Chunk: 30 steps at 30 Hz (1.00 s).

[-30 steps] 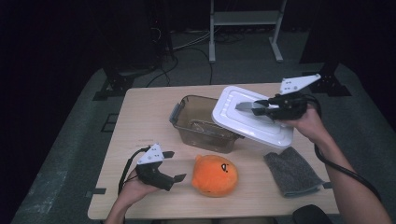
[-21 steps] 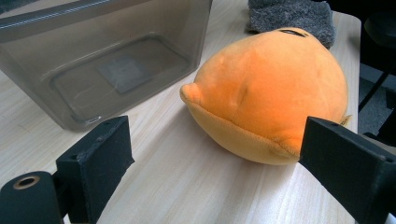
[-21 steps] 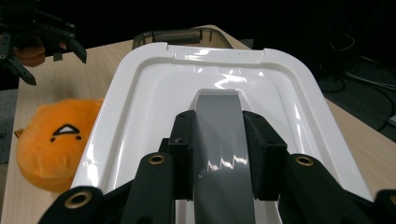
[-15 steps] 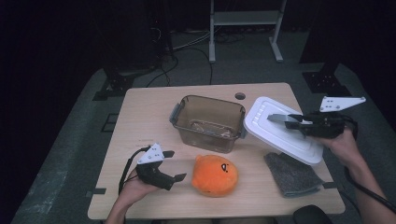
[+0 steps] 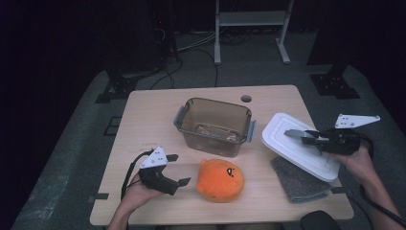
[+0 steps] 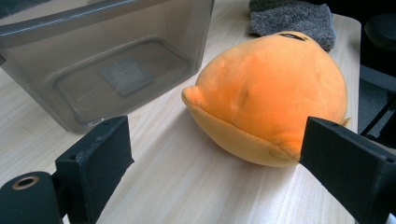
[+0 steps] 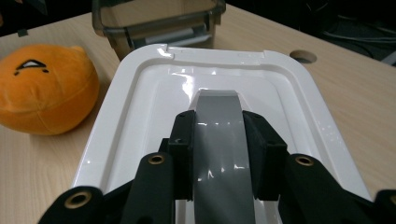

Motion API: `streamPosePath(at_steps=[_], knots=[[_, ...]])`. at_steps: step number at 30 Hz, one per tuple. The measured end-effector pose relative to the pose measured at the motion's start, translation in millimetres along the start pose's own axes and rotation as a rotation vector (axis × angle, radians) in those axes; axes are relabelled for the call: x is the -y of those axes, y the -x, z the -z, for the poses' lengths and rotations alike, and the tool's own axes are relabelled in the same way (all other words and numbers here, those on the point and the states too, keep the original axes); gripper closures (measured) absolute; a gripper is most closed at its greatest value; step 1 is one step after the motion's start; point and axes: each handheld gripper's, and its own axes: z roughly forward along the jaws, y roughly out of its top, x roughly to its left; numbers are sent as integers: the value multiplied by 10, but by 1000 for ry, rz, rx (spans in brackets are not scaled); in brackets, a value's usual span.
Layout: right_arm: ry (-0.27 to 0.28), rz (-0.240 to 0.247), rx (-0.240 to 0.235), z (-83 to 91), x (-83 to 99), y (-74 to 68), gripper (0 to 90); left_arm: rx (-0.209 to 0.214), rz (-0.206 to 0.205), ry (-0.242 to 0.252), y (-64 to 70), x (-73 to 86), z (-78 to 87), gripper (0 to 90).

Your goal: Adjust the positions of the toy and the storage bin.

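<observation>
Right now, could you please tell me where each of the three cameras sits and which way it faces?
High view: above the person's side, looking forward and down on the table; both forearms enter from below, left claw and right claw.
Left gripper view: rides the left claw, facing the orange plush and brown bin; its open jaws show.
Right gripper view: rides the right claw, looking along the white lid by whose grey handle it holds it.
Shared: plush and bin appear in both gripper views.

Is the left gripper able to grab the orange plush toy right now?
Probably yes: the left gripper is open beside the orange plush toy, with nothing between them on the table.
</observation>
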Motion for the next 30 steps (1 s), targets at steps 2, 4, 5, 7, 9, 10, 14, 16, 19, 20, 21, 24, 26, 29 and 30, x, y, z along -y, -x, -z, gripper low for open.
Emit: streamPosePath(at_steps=[2,4,5,7,9,10,14,16,19,20,21,24,26,29,30], knots=[[-6,-9,2,-25,58,7,655,-1,1,3,-2,-3,4,81],[-7,-24,-2,-73,123,12,655,-2,1,4,-1,-3,4,81],[-11,-26,-2,-101,149,10,655,-1,0,3,0,-3,4,81],[-24,-32,-3,-168,206,8,654,0,1,5,0,-3,5,81],[-40,-41,-7,-238,266,6,655,0,0,4,-4,0,10,81],[-47,-48,-11,-271,295,2,654,0,3,8,-4,2,11,81],[-69,-62,-28,-384,404,-18,654,-3,4,10,-14,4,28,81],[-70,-71,-36,-415,442,-23,654,-3,6,13,-14,3,31,80],[-68,-79,-40,-446,485,-34,654,-3,4,11,-14,1,31,81],[-67,-81,-40,-456,495,-41,654,-4,3,10,-14,0,31,81],[-70,-78,-39,-461,501,-46,654,-5,2,9,-13,-1,32,81],[-68,-80,-42,-482,522,-65,653,-8,4,14,-14,-1,38,81],[-66,-80,-42,-488,532,-69,652,-8,4,14,-22,3,48,81],[-67,-82,-43,-490,532,-73,650,-12,10,15,-33,12,52,81],[-69,-83,-44,-491,529,-74,649,-12,9,14,-37,13,54,81]])
